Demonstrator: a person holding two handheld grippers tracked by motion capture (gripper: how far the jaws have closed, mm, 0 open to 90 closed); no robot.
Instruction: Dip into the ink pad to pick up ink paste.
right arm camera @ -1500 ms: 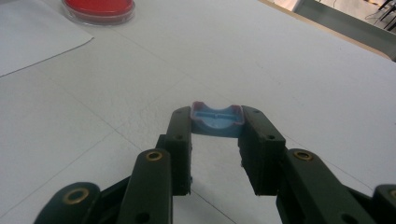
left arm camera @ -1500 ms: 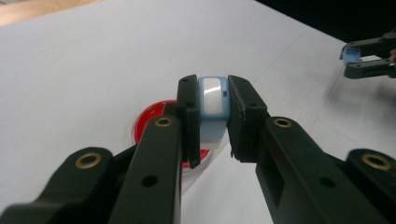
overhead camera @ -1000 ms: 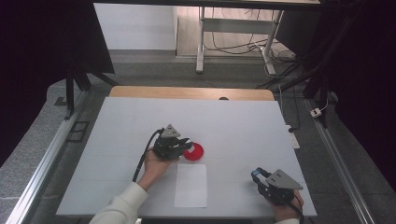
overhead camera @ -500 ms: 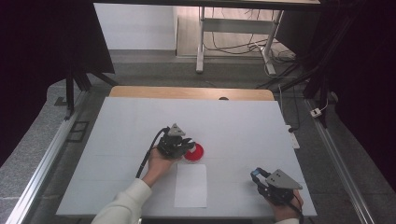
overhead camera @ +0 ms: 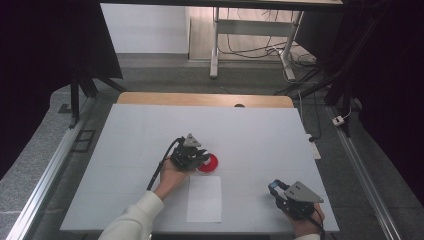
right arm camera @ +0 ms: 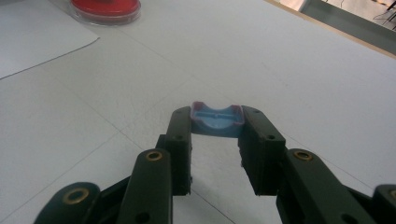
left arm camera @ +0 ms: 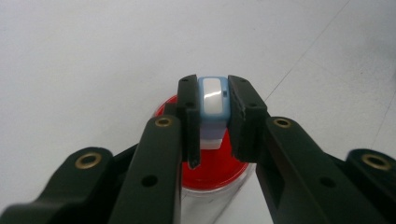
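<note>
Currently left gripper (left arm camera: 214, 116) clamps blue-white stamp (left arm camera: 213, 100) over red pad (left arm camera: 212, 170); right gripper (right arm camera: 215, 140) grips blue cap (right arm camera: 217, 120).

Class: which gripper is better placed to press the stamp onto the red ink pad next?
Left. The left gripper already holds the stamp directly over the red ink pad; the right gripper holds a blue cap farther away.
</note>
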